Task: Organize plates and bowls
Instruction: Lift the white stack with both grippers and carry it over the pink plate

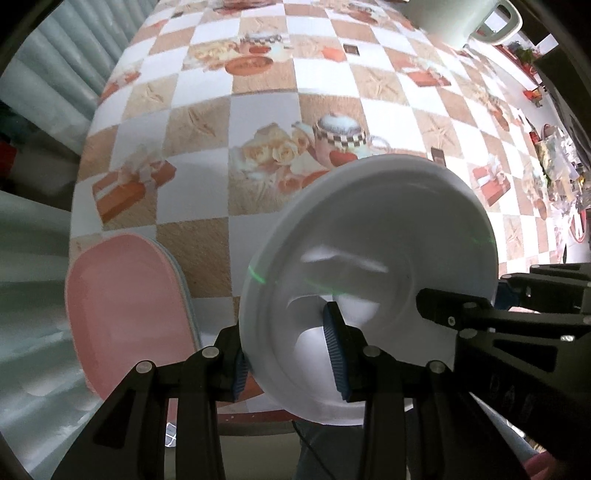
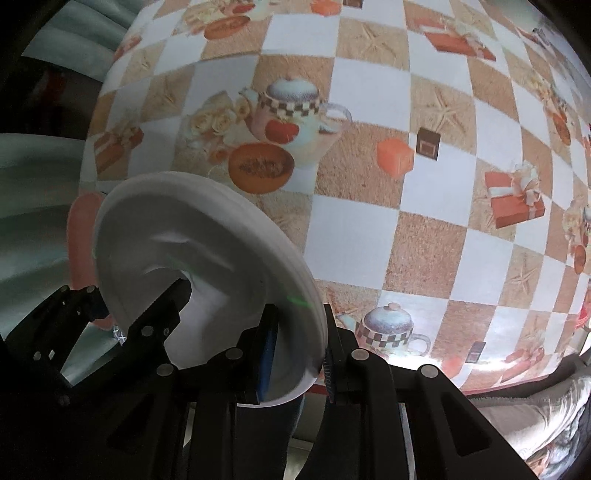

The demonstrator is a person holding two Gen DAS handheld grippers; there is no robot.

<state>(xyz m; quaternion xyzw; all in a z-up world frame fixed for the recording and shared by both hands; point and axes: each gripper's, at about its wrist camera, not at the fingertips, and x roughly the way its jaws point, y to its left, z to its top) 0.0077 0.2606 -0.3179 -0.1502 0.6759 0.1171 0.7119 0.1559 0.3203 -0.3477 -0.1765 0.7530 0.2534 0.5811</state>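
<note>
While both grippers (image 1: 291, 354) (image 2: 295, 365) clamp white plate (image 1: 369, 240) rim, pink plates (image 1: 125, 306) lie beside.

Glossy smooth white plate (image 1: 369, 236), matt pink plate (image 1: 125, 317), printed checked tablecloth (image 1: 258, 110) with slight sheen

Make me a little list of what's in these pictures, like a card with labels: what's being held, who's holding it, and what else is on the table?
held thing: white plate, lifted above the table
left gripper: shut on the plate's rim
right gripper: shut on the opposite rim
table cover: checked tablecloth with teapot and gift-box pictures
also on table: pink plate on top of a small stack at the table's edge
far corner: white jug, partly out of view
</note>
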